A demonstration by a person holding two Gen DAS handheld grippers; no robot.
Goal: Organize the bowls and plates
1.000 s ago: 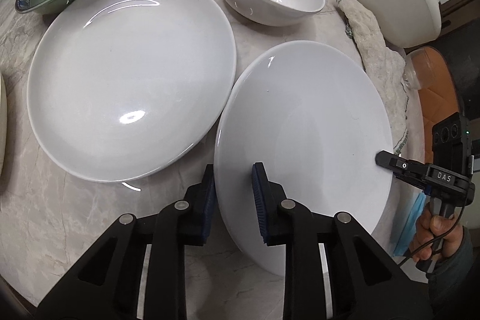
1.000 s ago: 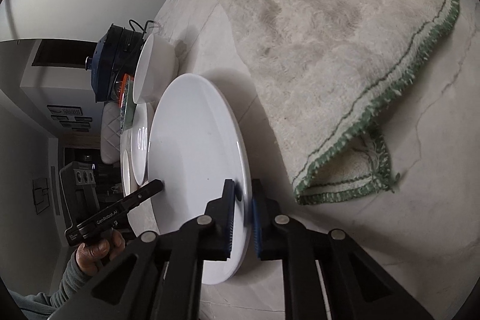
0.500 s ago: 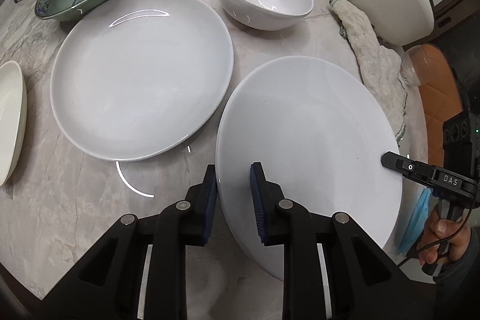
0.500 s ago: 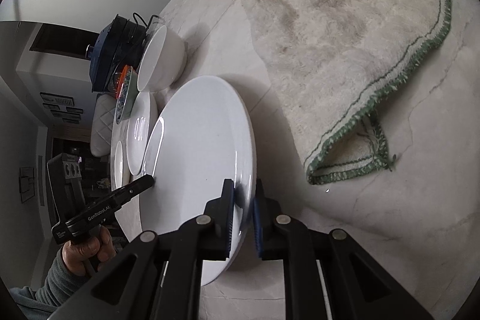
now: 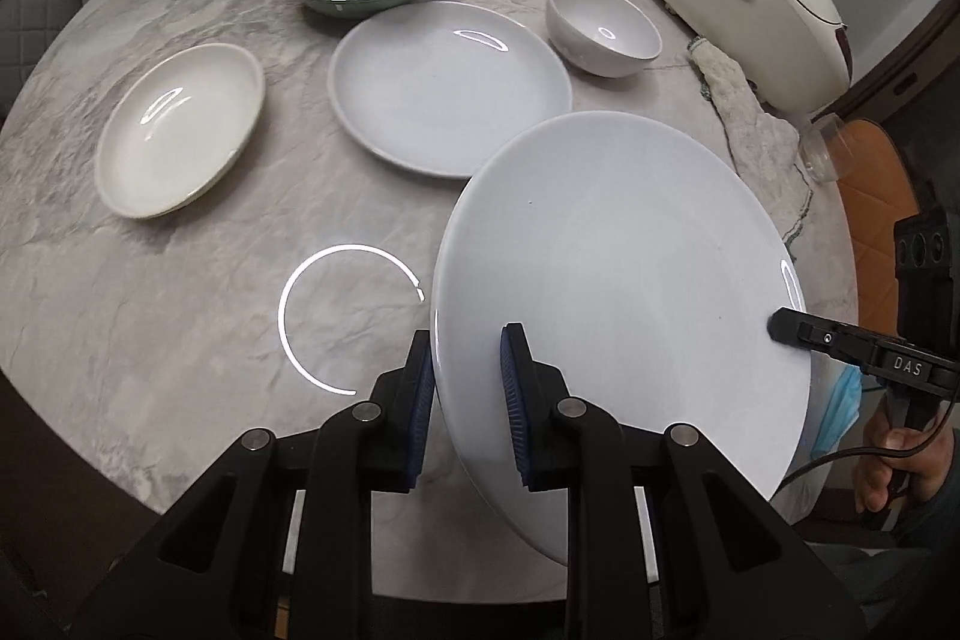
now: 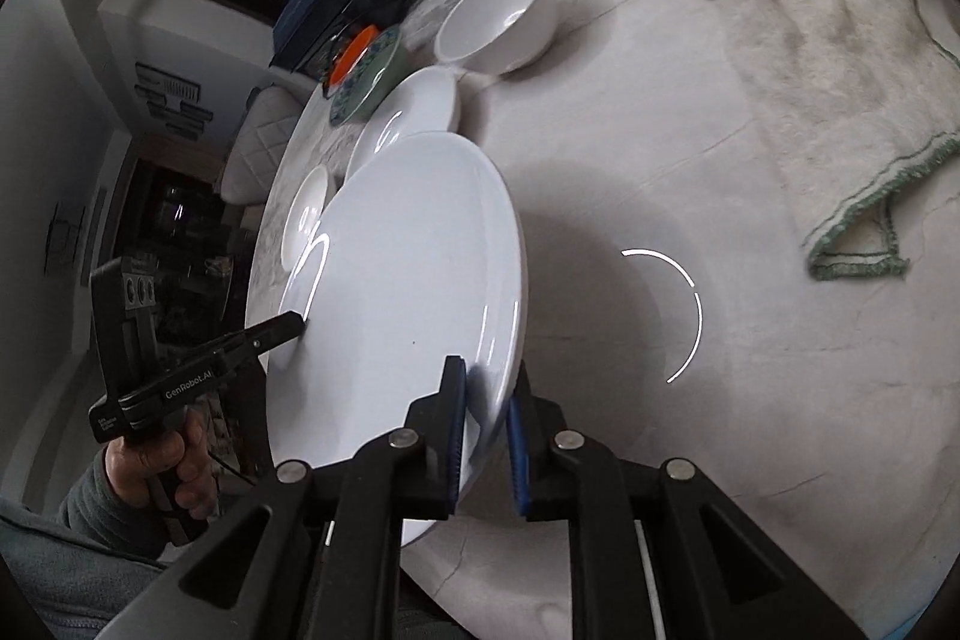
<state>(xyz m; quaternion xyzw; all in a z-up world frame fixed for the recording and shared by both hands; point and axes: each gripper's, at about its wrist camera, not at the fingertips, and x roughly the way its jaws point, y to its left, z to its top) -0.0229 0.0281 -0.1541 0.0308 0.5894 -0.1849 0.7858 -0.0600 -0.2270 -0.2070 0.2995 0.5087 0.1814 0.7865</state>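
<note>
Two grippers carry one large white plate [image 5: 612,280]. From the left wrist view, the left gripper [image 5: 468,394] is clamped on its near rim, clear above the marble table [image 5: 180,280], short of the flat plate [image 5: 447,85]. From the right wrist view, the right gripper [image 6: 486,424] pinches the opposite rim. I judge that the carrying step is in hand; next, the lifted plate should be lowered level onto that flat plate.

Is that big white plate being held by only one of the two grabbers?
No. The left gripper clamps the plate at its near rim, and the right gripper grips its far edge.
</note>
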